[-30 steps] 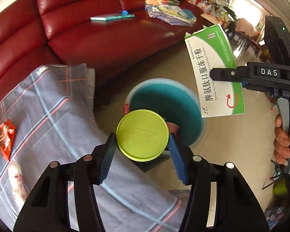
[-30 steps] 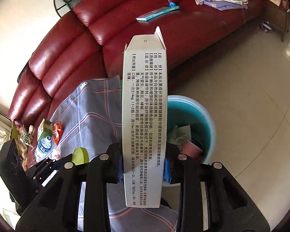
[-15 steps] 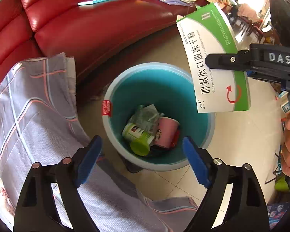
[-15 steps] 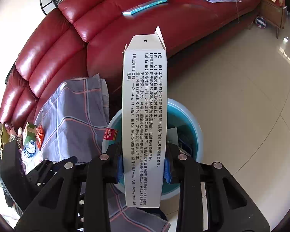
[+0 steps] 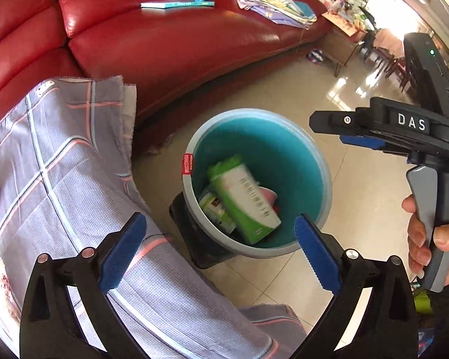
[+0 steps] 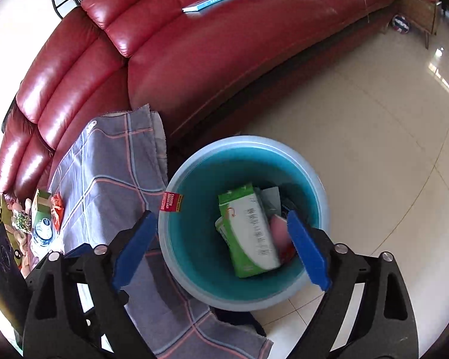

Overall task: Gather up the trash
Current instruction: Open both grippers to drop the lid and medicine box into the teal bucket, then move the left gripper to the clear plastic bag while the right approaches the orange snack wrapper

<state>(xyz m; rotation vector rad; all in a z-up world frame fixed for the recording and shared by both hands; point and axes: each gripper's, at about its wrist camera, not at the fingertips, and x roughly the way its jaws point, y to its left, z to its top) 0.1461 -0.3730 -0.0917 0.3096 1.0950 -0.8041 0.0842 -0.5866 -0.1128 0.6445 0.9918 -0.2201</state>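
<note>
Bright daylight, floor (image 6: 389, 149) glare, fisheye-warped edges, box (image 6: 251, 233) perhaps motion-blurred.

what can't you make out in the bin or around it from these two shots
- Trash under the green and white box: right wrist view, the box covers most of it.
- Pink item: same view, partly behind the right tongs pad.
- Red label on the bin rim: left wrist view, print too small.
- Dark thing beside the bin: the bin hides most of it.

Teal bin (image 6: 311, 185) showing pale blue rim, red label. Green-and-white carton (image 6: 251, 236) lying beside pink cup (image 6: 277, 233). Grey cloth (image 5: 60, 161) carrying pink-blue plaid. Dark red sofa (image 6: 194, 59) gleaming. Blue pads (image 5: 121, 254) lining black grippers.
</note>
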